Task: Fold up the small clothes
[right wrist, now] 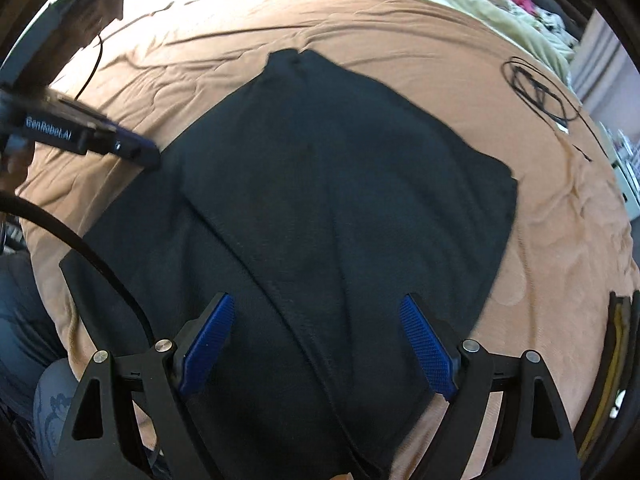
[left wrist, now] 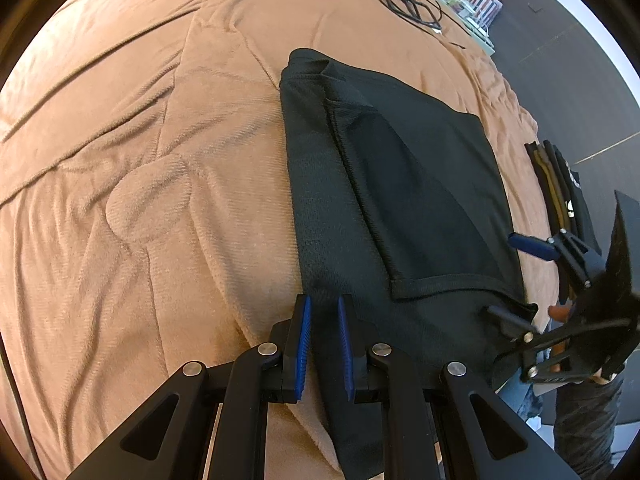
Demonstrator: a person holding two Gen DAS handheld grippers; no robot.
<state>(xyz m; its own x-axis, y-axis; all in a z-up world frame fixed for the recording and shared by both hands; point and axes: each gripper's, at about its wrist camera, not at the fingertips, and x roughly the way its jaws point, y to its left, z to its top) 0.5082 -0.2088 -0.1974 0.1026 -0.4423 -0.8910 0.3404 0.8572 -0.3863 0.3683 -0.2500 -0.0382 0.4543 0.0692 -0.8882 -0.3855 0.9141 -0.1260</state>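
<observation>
1. The left tongs point(left wrist: 323, 344) are nearly clenched, their blue ribbed pads close together with the near edge of the dark, fine-knit folded garment point(left wrist: 384, 200) running between them. Whether the pads actually pinch the cloth is hard to make out, since the fabric sits in the narrow gap and hides the contact.
2. The right tongs point(right wrist: 316, 344) stand released, blue pads spread wide above the same garment point(right wrist: 320, 184), with nothing pressed between them. No earlier view is given, so only this wide stance can be told.
3. In the left wrist view the right tongs point(left wrist: 516, 280) show at the right edge, one blue pad above the garment's near right corner; the rest of that tool is cut off by the frame.
4. In the right wrist view the left tool's black body crosses the upper left, its tips hidden against the dark cloth.
5. The garment lies flat on the tan fleece bed cover point(left wrist: 140, 160), folded into a rough rectangle with one stitched, hemmed layer lapped over another. Its near end drops out of view under both tools.
6. Beyond it, a coiled black cable point(left wrist: 408, 0) rests on the cover.
7. At the right edge, a stack of folded dark and brown clothes point(left wrist: 560, 184) is partly cut off.
8. A person's patterned sleeve point(right wrist: 52, 404) shows dimly at lower left.
</observation>
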